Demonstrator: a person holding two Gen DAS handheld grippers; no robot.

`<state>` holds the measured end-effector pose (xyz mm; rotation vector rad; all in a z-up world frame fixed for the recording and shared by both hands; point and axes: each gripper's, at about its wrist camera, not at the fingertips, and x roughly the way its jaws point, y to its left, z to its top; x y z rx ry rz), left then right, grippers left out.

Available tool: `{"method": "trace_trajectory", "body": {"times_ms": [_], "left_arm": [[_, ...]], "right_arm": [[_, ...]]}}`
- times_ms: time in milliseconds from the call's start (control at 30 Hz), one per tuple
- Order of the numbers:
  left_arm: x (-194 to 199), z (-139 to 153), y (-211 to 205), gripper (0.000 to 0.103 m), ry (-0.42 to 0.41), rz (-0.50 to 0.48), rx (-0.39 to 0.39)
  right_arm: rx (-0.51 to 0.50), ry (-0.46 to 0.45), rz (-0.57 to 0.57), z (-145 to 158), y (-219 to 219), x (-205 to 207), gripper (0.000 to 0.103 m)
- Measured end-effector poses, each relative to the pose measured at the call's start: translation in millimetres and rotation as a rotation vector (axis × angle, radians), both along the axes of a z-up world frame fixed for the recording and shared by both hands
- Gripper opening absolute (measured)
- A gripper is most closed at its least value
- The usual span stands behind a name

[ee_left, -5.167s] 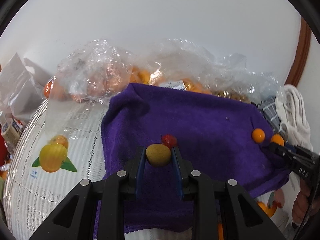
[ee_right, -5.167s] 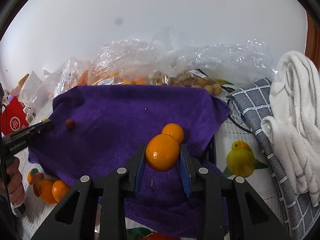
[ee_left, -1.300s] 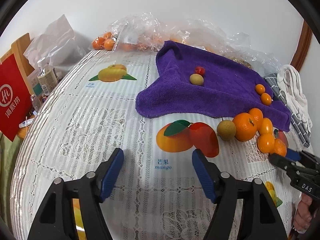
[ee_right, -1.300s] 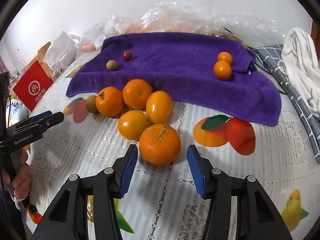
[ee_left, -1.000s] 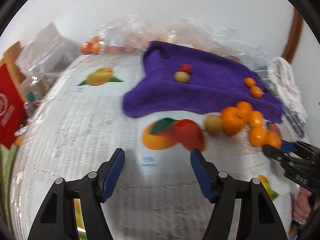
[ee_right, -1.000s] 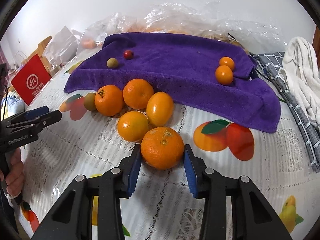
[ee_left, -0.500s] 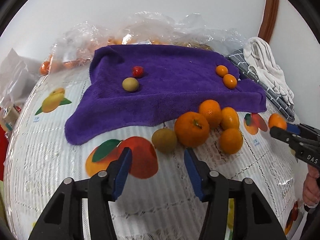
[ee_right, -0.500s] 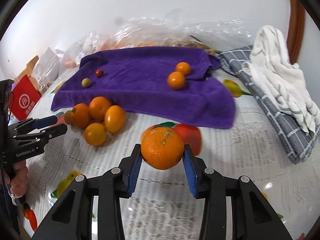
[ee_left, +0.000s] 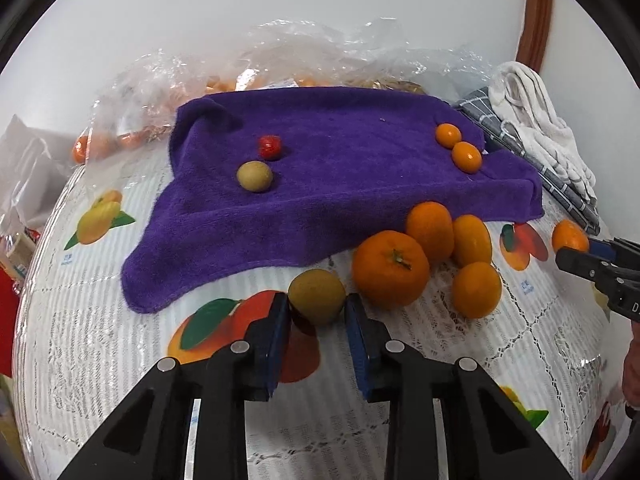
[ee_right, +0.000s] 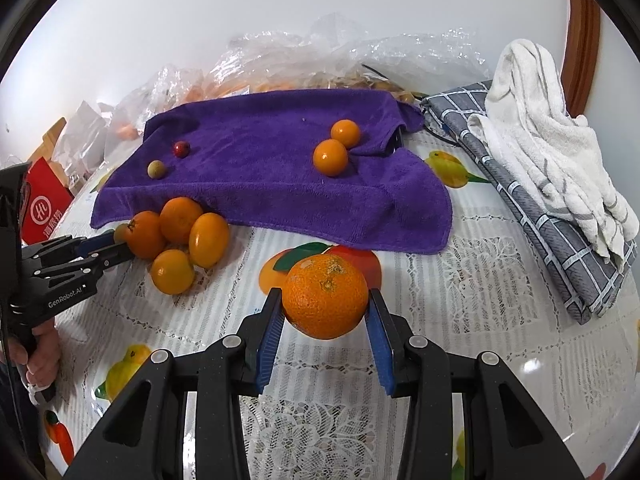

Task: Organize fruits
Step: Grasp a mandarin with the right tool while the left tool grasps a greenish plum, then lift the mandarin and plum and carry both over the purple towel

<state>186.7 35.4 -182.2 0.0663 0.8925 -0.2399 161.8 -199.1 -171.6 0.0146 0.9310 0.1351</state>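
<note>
Lace tablecloth [ee_right: 460,280], purple towel [ee_right: 280,184], clear bags [ee_right: 320,64] behind

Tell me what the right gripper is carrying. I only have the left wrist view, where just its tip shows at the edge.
Observer: The right gripper is shut on a large orange, with a pad on each side.
Operator: Is that orange clean?
Observer: No, its top has rough pale scars.
Operator: What lies past my left edge?
Observer: A red bag with a round white logo, left of the purple towel.
Operator: How does my gripper look from there?
Observer: A hand grips the handle of the left gripper, whose jaws are closing on the small greenish fruit between them.
</note>
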Motion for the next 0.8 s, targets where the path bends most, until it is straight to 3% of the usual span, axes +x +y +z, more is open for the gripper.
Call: {"method": "trace_trajectory", "body": {"times_ms": [200,333,800], "left_arm": [[-6.7,14.2,17.8,0.027,-0.007,0.051,-0.045],[-12.6,26.7,24.2,0.027,-0.021,0.077,-0.013],[-22.8,64.9,22.6,0.027,-0.070,0.092,-0.043]], "right_arm": [[0.024,-0.027,-0.023,11.4,-0.9,-1.2,0.041],[0.029,-0.047,-0.029,21.0,0.4,-1.8,0.041],[0.051,-0.097,-0.053,45.9,-5.0,-4.1,0.041]]}}
